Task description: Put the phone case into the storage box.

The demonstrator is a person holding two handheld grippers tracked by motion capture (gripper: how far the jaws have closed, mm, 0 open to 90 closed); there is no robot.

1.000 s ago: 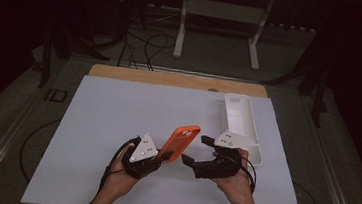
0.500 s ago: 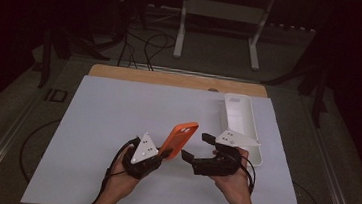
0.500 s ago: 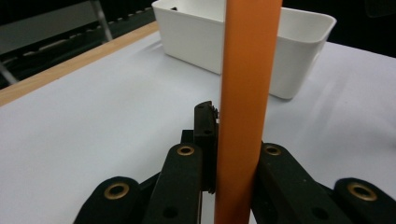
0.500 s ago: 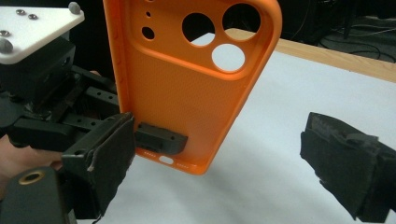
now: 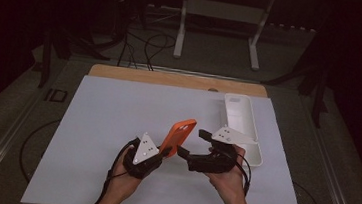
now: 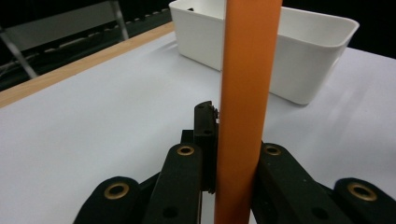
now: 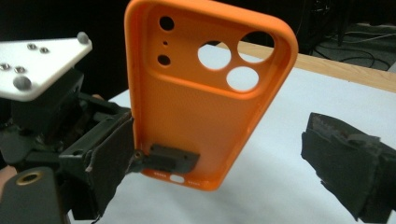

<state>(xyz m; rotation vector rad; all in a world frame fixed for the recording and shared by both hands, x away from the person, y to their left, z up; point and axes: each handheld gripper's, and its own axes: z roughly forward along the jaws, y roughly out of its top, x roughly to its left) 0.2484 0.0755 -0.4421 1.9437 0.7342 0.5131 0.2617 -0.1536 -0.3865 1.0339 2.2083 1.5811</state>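
Orange phone case (image 5: 179, 135): held upright above the white table (image 5: 107, 120), just left of the white tray (image 5: 241, 119); camera cut-outs at the top, hollow inner side turned toward the right gripper.
Left gripper (image 5: 161, 153): jaws nearly together, pinching the bottom edge of the case; in the left gripper view the case (image 6: 247, 93) rises as a straight orange strip between them.
Right gripper (image 5: 183, 151): jaws apart and holding nothing; in the right gripper view one pad (image 7: 343, 161) stands well to the side of the case (image 7: 205, 102), which sits in the gap with no pad on it.
White tray: near the table's right edge, beyond the right hand (image 5: 229, 179); what it holds cannot be made out.
What has changed: compared with a second ago, very little. The case has the same tilt and the same place beside the tray, and both hands have barely shifted.
Meaning for the work: probably a pause before a handover. The right gripper looks lined up to close on the case, which has not yet gone toward the tray.
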